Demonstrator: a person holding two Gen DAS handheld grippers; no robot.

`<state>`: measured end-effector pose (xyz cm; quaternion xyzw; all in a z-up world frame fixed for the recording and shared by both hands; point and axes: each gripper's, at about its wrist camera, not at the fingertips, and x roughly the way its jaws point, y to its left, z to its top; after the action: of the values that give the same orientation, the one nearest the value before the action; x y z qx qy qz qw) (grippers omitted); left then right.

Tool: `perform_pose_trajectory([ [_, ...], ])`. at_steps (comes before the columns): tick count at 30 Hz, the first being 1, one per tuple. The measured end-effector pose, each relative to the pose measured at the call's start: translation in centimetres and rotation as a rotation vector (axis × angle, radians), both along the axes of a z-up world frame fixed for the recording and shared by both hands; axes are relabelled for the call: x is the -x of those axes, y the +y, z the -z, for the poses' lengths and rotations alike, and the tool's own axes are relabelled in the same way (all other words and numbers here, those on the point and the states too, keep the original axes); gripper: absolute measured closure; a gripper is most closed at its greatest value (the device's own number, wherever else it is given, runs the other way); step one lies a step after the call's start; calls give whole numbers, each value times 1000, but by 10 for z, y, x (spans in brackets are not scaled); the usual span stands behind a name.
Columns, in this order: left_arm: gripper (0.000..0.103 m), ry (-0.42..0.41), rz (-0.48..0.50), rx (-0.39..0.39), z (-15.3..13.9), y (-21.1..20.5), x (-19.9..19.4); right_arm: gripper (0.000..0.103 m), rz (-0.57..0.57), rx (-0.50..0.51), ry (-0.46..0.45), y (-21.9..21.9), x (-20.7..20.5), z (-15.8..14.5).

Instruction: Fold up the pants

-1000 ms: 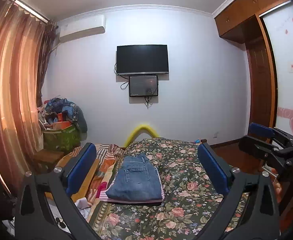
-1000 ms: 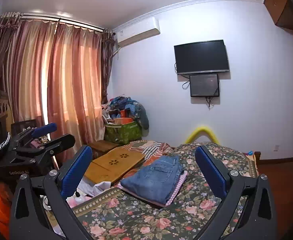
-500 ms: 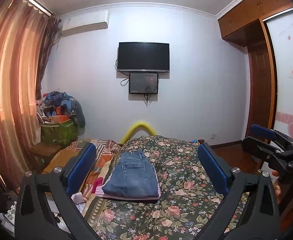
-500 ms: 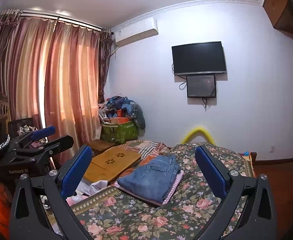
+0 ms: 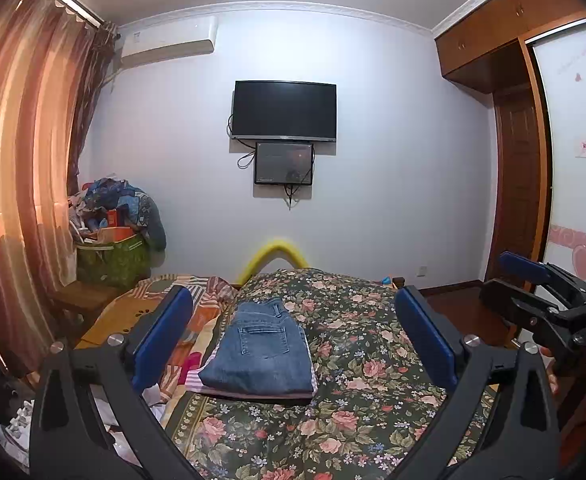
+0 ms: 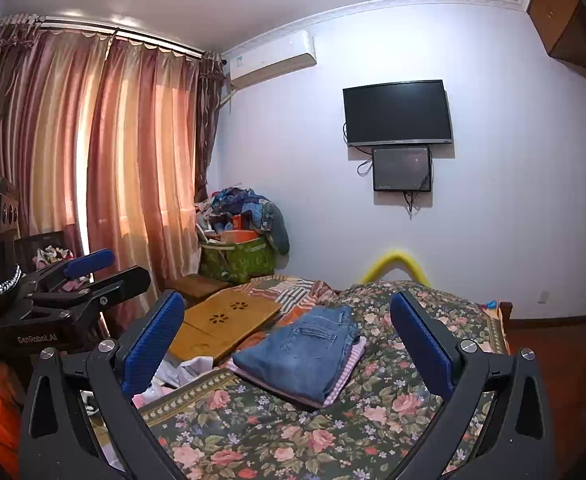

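Note:
A pair of blue jeans (image 5: 259, 352) lies folded into a neat rectangle on top of a pink striped garment, on the floral bedspread (image 5: 357, 364). It also shows in the right wrist view (image 6: 305, 354). My left gripper (image 5: 293, 340) is open and empty, held above the bed and back from the jeans. My right gripper (image 6: 287, 344) is open and empty, also back from the jeans. Each gripper shows at the edge of the other's view, the right gripper (image 5: 533, 292) and the left gripper (image 6: 77, 280).
A wooden lap tray (image 6: 221, 320) and loose cloths lie left of the jeans. A green bin heaped with clothes (image 6: 239, 240) stands by the curtains. A TV (image 5: 285, 111) hangs on the far wall. A wardrobe (image 5: 521, 160) is at the right.
Both grippers have drawn back and tilted a little, so the jeans sit slightly differently in view. The jeans have not moved. Both grippers stay open.

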<state>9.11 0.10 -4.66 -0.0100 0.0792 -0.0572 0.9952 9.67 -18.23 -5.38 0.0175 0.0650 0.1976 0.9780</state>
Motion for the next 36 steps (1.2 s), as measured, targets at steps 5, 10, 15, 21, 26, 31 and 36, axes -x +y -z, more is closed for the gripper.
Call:
perform_pose_trajectory([
  [5, 0, -3, 7, -6, 0, -3, 0, 0, 1, -2, 3, -1, 0, -1],
  [10, 0, -3, 15, -6, 1, -3, 0, 0, 4, -5, 6, -2, 1, -1],
  [15, 0, -3, 20, -3, 0, -5, 0, 0, 8, -6, 4, -2, 2, -2],
  [21, 0, 1, 30, -3, -1, -3, 0, 0, 12, -7, 3, -2, 3, -3],
  [26, 0, 0, 38, -10, -1, -6, 1, 0, 20, -11, 4, -2, 4, -5],
  [31, 0, -4, 40, -14, -2, -7, 0, 0, 20, -12, 9, -2, 3, -5],
  [36, 0, -2, 42, -13, -1, -6, 0, 0, 21, -12, 10, -2, 3, -5],
])
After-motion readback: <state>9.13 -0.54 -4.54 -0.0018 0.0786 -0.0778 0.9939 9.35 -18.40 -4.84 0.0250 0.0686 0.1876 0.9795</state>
